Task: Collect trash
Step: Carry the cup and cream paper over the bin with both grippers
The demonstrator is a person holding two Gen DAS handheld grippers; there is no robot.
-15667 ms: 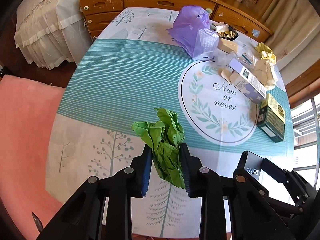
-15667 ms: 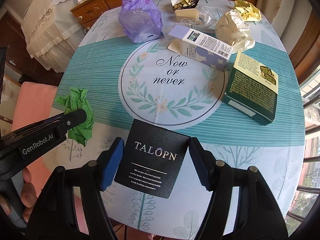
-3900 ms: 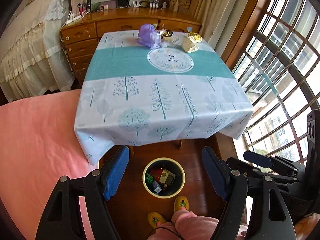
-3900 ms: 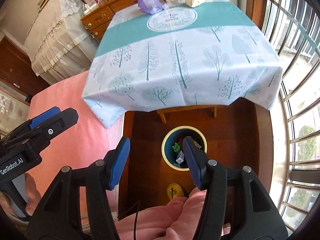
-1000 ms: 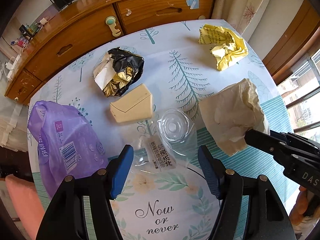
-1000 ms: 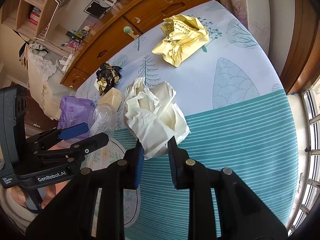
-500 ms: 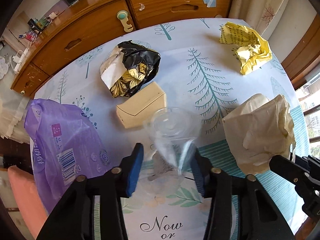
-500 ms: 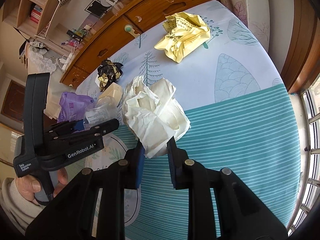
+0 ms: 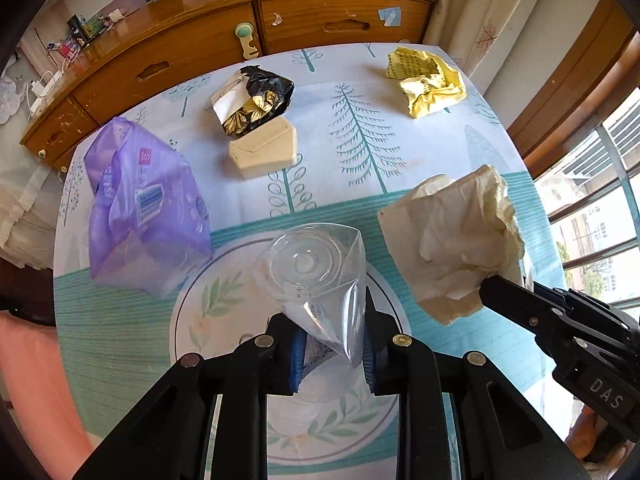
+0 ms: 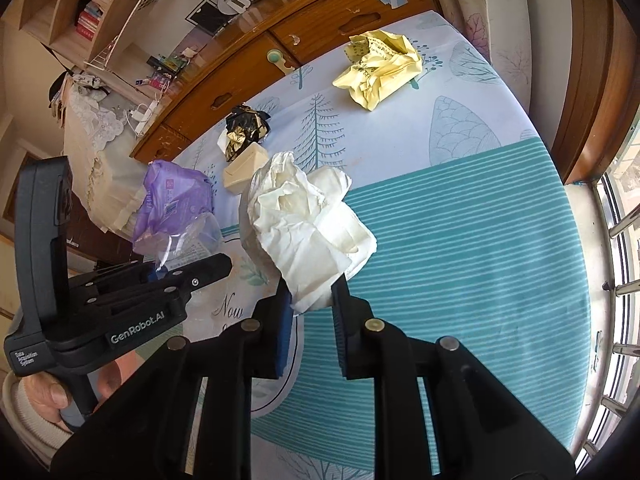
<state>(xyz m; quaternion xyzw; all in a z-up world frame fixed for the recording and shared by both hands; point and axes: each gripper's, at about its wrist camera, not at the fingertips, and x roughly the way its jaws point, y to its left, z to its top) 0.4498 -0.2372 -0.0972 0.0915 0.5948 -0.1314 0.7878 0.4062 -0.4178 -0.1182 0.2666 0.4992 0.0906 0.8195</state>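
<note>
Above round "Now or never" motif (image 9: 208, 312) on tablecloth: my left gripper (image 9: 331, 354) clenched on crushed clear plastic cup (image 9: 316, 276), jaws having just closed on it. Right of motif, my right gripper (image 10: 308, 312) pinches cream paper wad (image 10: 308, 220), lifted off cloth. Beyond motif I see purple bag (image 9: 140, 208), beige box (image 9: 264, 152), black-gold wrapper (image 9: 252, 100), yellow crumpled paper (image 9: 428, 84) lying on cloth.

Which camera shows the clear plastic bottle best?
The left wrist view: the bottle sits centred and close, crushed between the left gripper pads. In the right wrist view it is only a faint clear shape beside the purple bag.
</note>
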